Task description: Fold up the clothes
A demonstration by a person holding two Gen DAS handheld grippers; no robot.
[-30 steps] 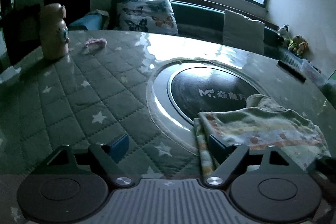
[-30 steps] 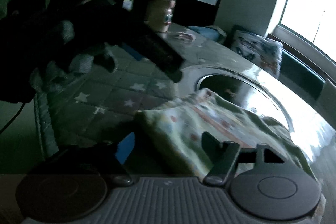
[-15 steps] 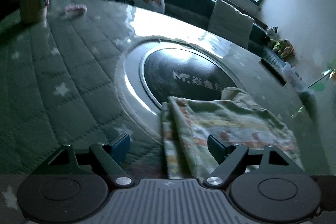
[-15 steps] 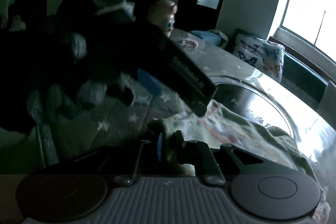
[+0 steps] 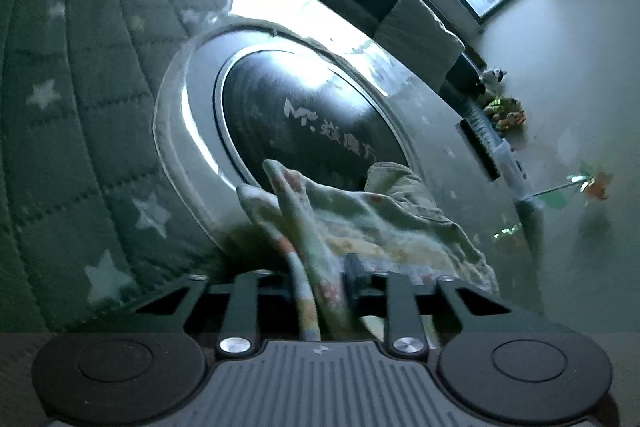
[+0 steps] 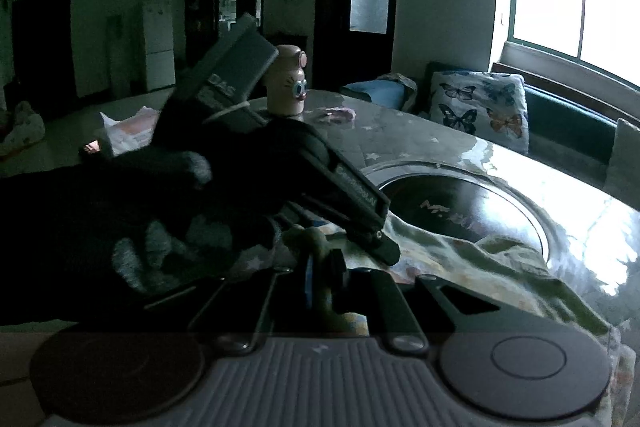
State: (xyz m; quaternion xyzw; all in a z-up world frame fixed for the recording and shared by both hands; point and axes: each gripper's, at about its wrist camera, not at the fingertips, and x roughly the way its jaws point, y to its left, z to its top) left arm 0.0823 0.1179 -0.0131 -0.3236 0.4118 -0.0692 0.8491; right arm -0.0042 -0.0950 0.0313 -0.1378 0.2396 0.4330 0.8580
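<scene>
A pale, printed garment (image 5: 384, 227) lies crumpled on the table, half over the dark round inset (image 5: 312, 131). In the left wrist view my left gripper (image 5: 320, 279) has its jaws closing on the garment's near folded edge, and the cloth runs up between the fingers. In the right wrist view my right gripper (image 6: 322, 267) is shut on a corner of the same garment (image 6: 480, 267), which it holds slightly raised. A dark-gloved hand (image 6: 120, 207) holds the left gripper just in front of and left of the right one.
A green quilted cover with stars (image 5: 80, 147) lies over the table's left part. A cartoon-faced bottle (image 6: 286, 87) and a pink item (image 6: 332, 113) stand at the far side. A butterfly cushion (image 6: 476, 107) sits on the bench behind. A dark remote (image 5: 478, 151) lies near the right edge.
Both grippers stood open beside the garment. The right one shut on a corner and lifted; the left one rolled, came down onto the near edge and its jaws drew together.
</scene>
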